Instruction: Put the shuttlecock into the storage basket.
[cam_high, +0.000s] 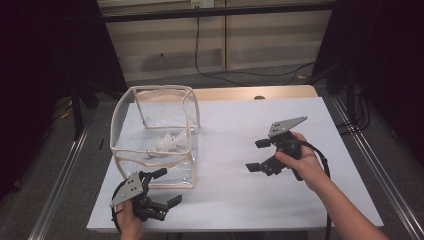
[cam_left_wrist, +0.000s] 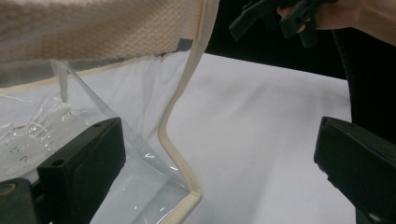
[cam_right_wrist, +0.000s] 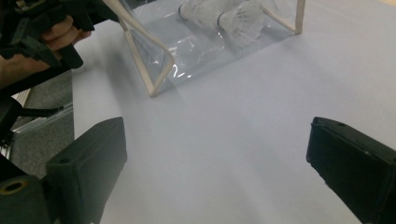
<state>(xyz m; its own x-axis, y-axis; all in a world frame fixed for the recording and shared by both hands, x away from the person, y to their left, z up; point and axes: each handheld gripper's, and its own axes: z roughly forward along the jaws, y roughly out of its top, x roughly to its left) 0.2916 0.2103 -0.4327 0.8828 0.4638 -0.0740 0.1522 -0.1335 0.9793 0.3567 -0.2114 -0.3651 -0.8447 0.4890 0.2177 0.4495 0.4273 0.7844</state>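
Left gripper (cam_high: 159, 189) first: jaws spread wide, nothing between them, sitting low at the near-left of the table (cam_high: 260, 200), right at the near corner of the bag (cam_high: 155, 135). In the left gripper view one jaw lies over the clear wall and the bag's cream-trimmed corner edge (cam_left_wrist: 180, 154) runs down between the jaws; whether a jaw is touching the plastic I cannot tell. The person's left hand (cam_high: 131, 220) grips it from below.

Over to the right gripper (cam_high: 257, 155): also wide open, empty, held just above the white sheet (cam_high: 235, 130) well to the right of the bag, jaws pointing left toward it. Right hand (cam_high: 302, 162) wraps the handle, cable trailing back along the forearm.

The bag itself: a clear, boxy pouch with cream trim, standing on the left half of the sheet, top open. Inside, on its floor, two white shuttlecocks (cam_right_wrist: 233, 16) lying side by side, seen through the wall in the right gripper view. In that same view the left gripper (cam_right_wrist: 42, 32) shows at the bag's corner.
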